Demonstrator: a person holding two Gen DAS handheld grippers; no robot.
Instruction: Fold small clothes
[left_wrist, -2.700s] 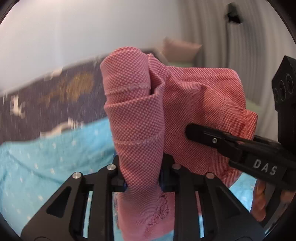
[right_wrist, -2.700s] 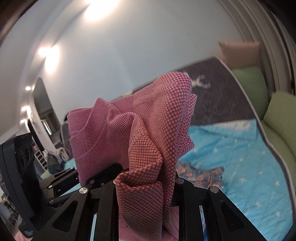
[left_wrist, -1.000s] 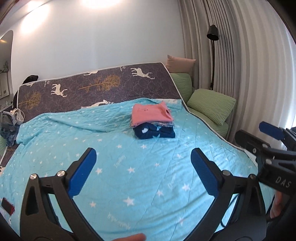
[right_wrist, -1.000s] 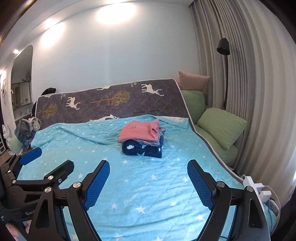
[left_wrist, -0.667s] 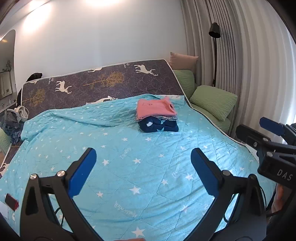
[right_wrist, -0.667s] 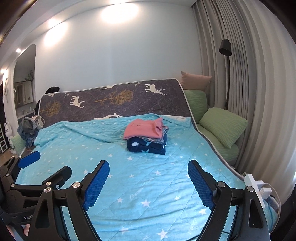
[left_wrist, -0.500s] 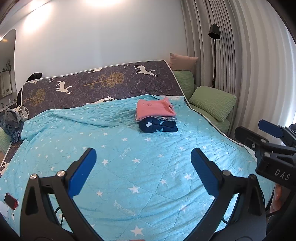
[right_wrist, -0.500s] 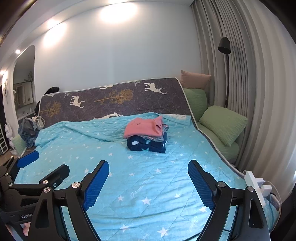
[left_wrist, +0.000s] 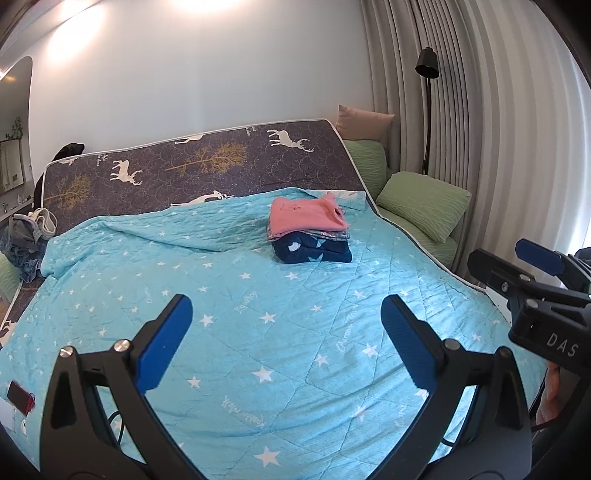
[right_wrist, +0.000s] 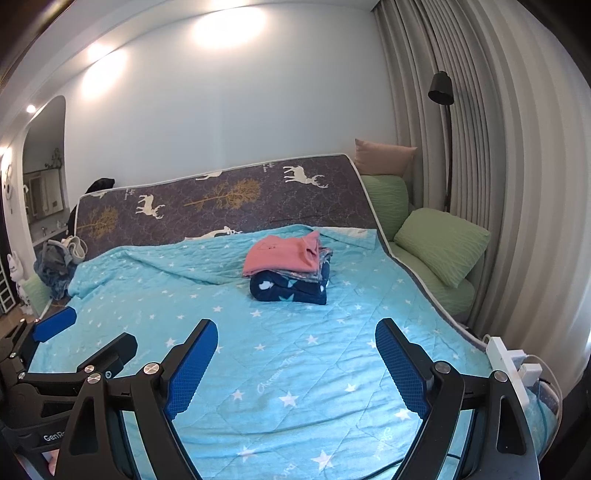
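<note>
Blue pads face each other across bare air on both tools: the left gripper (left_wrist: 284, 343) stands spread wide with nothing between its fingers, and the right gripper (right_wrist: 295, 365) is spread just as wide and equally empty, the two held side by side low over the near end of the bed. A moment ago each of them was pinching a bunched pink checked garment right up against its lens; now that cloth is out of their grasp and both cameras look freely down the room. Under them lies the turquoise star-print quilt (left_wrist: 258, 332), smooth and with no loose garment on its near half. Farther up, toward the head of the bed and a little right of centre, sits the stack of folded clothes (right_wrist: 290, 271): a pink top (right_wrist: 280, 254) lies uppermost, thin patterned layers show beneath it, and a navy piece (right_wrist: 288, 290) forms the base. Judging from that, the pink item has been folded and set on the pile, so this piece is done and the hands are free for another. Beyond the quilt rises the deer-print mattress (left_wrist: 207, 162), with a heap of unfolded clothing (right_wrist: 55, 266) at the far left edge, possibly the remaining work, and green pillows (right_wrist: 439, 243) by the curtain.
</note>
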